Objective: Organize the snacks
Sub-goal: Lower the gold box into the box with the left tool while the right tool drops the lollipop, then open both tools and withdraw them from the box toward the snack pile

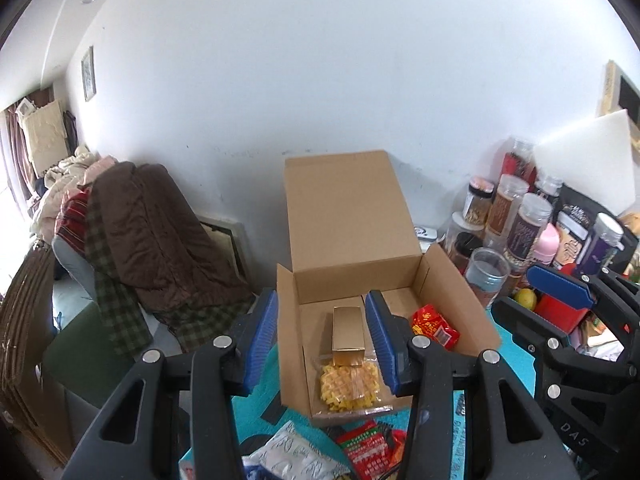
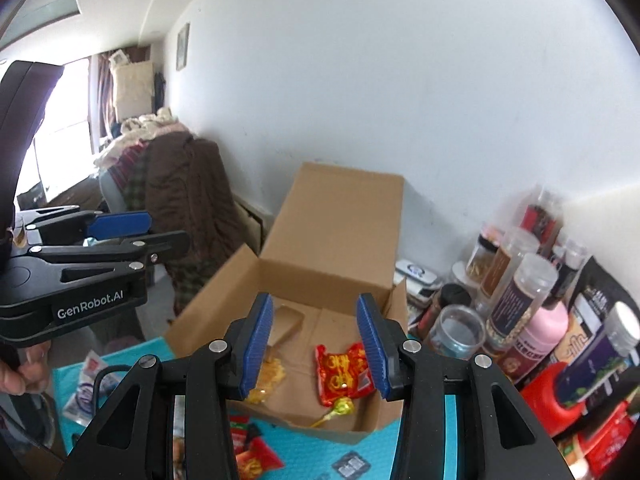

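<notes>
Both jaws stand apart, empty; beneath them, the open cardboard box (image 1: 352,280) could tip if a descending finger clips its wall.

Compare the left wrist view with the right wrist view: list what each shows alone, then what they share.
Left wrist only: the gold carton lies fully in view on the bag of yellow snacks.
Right wrist only: a yellow lollipop in the box, and a hand holding the left tool.
Both: the open cardboard box, the red packet, the jars, and empty tools.
</notes>
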`<state>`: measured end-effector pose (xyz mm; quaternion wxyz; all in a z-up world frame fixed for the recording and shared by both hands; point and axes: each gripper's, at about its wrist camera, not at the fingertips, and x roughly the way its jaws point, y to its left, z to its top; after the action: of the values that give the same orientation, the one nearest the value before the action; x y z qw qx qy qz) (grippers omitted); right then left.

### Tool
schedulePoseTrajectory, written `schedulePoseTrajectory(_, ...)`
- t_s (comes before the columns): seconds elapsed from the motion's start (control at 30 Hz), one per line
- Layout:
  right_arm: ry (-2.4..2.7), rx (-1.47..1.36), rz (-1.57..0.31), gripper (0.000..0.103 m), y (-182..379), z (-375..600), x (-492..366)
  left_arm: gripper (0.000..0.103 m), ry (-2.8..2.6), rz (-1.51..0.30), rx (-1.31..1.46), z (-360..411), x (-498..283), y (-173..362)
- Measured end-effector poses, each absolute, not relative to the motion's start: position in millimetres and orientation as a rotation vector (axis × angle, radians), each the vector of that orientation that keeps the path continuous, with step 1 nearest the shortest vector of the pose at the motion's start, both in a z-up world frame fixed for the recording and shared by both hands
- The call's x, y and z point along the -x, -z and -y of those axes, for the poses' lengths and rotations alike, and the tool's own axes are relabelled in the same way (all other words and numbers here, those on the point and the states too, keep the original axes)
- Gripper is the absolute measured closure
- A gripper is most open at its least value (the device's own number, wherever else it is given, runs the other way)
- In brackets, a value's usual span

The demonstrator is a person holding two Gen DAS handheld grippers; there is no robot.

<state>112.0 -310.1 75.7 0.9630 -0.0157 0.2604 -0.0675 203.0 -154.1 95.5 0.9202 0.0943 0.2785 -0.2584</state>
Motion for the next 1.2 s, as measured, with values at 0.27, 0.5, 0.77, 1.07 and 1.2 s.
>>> schedulePoseTrajectory(0.27, 0.116, 0.047, -0.454, 0.053, -98, 283, -65, 0.058, 0.529, -0.501, -0.196, 122, -157, -114)
schedulePoseTrajectory(0.5, 0.103, 0.05, -0.421, 0.043, -102, 261, -27, 0.036, 0.535, -0.499, -0.195, 98, -123, -109)
schedulePoseTrajectory(0.77, 0.1, 0.066, -0.415, 0.037, -90, 234, 8, 0.032, 0.525, -0.473, -0.202, 72, -88, -95)
schedulePoseTrajectory(1.07, 0.094, 0.029, -0.432, 0.027, -68, 211, 33, 0.032, 0.563, -0.528, -0.194, 47, -72, -72)
schedulePoseTrajectory(1.2, 0.081, -0.026, -0.46, 0.027, -51, 208, 36, 0.032, 0.571, -0.553, -0.209, 37, -70, -59)
